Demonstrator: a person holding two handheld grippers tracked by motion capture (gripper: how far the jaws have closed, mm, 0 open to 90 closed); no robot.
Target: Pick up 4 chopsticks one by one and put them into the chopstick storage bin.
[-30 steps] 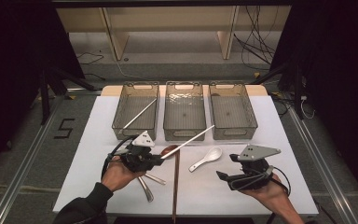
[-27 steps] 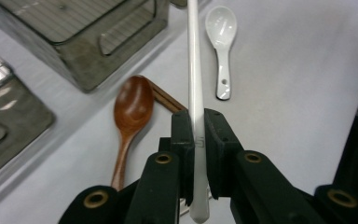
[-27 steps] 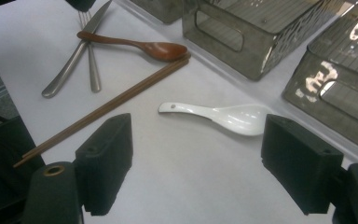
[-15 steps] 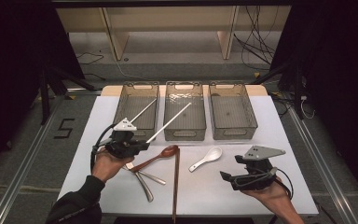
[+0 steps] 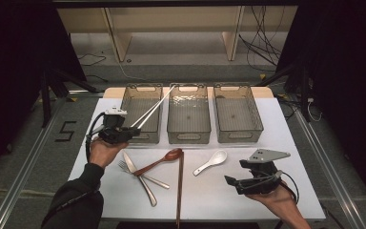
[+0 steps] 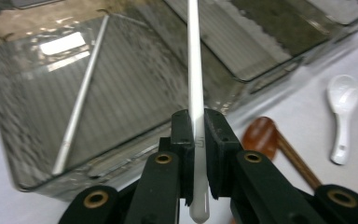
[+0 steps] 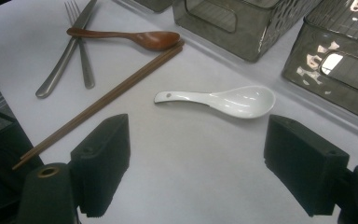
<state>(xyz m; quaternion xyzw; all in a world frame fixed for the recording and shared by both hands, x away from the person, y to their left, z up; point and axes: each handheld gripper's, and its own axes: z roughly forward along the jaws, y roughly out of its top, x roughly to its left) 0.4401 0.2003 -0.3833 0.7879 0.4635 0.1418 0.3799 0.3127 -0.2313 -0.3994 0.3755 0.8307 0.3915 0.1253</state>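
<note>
A white chopstick (image 6: 195, 93) is clamped between the jaws of the left gripper (image 6: 195, 154) and is held slanting over the leftmost bin (image 5: 142, 113), in which 1 more white chopstick (image 6: 81, 100) lies. The right gripper (image 7: 196, 163) is held with jaws wide apart, gripping nothing, above the table (image 7: 191, 186) just short of the white spoon (image 7: 223, 100).

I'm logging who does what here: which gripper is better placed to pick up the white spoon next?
The right. The right gripper is open, its jaws framing the white spoon just ahead. The left gripper is shut on a white chopstick over the left bin.
</note>
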